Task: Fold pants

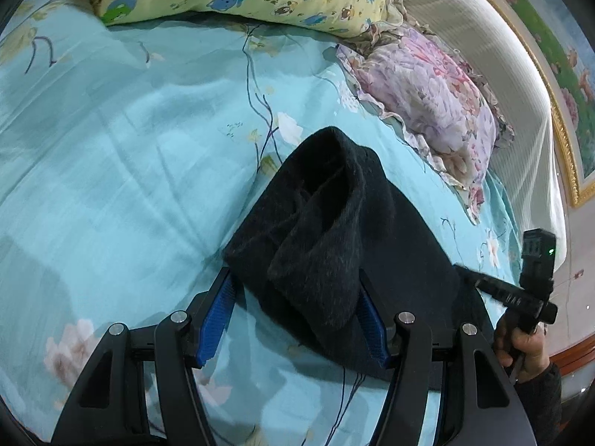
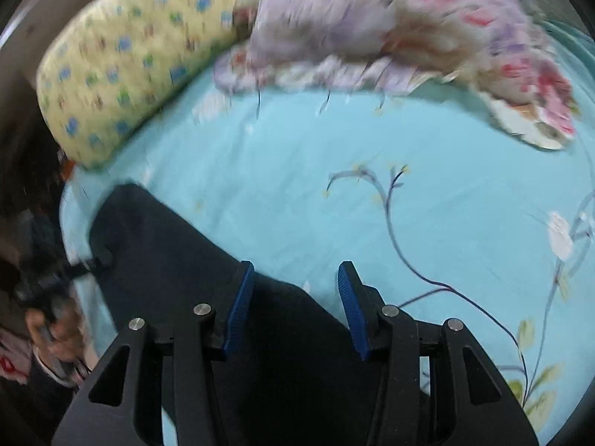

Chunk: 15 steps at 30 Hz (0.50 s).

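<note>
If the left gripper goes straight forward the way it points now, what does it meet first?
Most likely the dark fuzzy pants: their bunched fabric already lies between the left gripper's open jaws. Beyond is turquoise floral bedsheet; depth is uncertain.

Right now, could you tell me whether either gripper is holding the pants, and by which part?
Neither. The left gripper has its jaws open around a bunched fold of the pants; the right gripper is open above their edge.
</note>
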Each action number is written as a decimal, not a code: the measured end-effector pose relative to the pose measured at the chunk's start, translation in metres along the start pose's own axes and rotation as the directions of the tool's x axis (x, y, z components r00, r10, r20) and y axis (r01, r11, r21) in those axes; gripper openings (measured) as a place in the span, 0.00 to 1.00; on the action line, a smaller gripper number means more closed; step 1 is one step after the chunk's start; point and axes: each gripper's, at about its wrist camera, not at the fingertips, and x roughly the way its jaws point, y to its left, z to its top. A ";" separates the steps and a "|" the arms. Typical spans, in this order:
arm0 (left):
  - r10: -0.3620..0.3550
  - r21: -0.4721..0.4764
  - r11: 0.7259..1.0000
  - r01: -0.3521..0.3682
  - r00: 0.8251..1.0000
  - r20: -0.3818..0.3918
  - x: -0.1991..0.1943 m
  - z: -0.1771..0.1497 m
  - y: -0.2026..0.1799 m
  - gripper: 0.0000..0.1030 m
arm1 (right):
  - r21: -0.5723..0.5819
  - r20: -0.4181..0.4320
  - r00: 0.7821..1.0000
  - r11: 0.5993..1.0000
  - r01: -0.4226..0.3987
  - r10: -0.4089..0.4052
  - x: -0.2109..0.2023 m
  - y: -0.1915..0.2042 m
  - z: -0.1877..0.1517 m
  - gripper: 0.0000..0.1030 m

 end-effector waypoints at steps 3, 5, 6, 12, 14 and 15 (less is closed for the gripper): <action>0.009 0.025 1.000 -0.009 1.000 0.017 0.008 0.003 -0.006 0.55 | -0.085 -0.074 0.996 0.996 0.040 -0.047 0.015 0.013 -0.002 0.46; 0.016 0.048 0.999 -0.017 1.000 0.025 0.013 0.005 -0.012 0.43 | -0.111 -0.104 0.993 0.993 0.049 -0.061 0.017 0.020 -0.001 0.34; 0.013 0.058 0.998 -0.015 1.000 0.027 0.016 0.006 -0.014 0.34 | -0.121 -0.120 0.992 0.992 0.030 -0.044 0.017 0.024 -0.002 0.24; -0.128 0.086 0.989 0.119 0.986 0.110 -0.025 0.009 -0.023 0.20 | -0.211 -0.090 0.991 0.975 0.074 -0.095 -0.003 0.051 -0.007 0.13; -0.184 0.095 0.980 0.172 0.974 0.133 -0.042 0.010 -0.023 0.20 | -0.193 -0.014 0.995 0.976 0.099 -0.103 -0.022 0.053 -0.004 0.12; -0.205 0.099 0.976 0.193 0.970 0.132 -0.047 0.010 -0.022 0.20 | -0.180 0.027 0.993 0.977 0.118 -0.116 -0.030 0.051 -0.003 0.12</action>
